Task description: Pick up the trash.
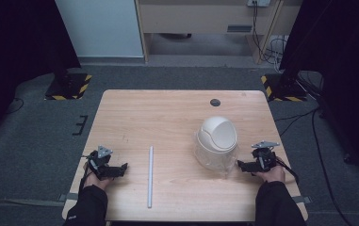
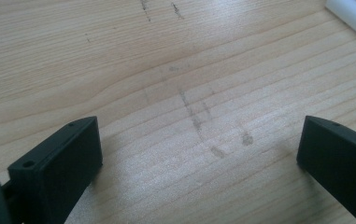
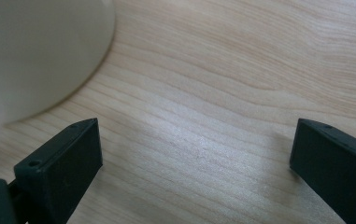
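On the wooden table [image 1: 167,113], your left gripper [image 1: 120,168] rests near the left edge, jaws spread wide over bare wood, holding nothing. Just right of it lies a white tube [image 1: 150,175], running front to back. Further right stands a white domed swing-lid bin [image 1: 217,141], with your right gripper [image 1: 241,165] just beside its base, jaws also wide apart and empty.

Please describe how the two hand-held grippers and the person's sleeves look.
Both the left gripper and the right gripper are black, with two flat, blocky jaws and a grey three-cornered plate on top. A black cable trails from the right one. The person's sleeves are black.
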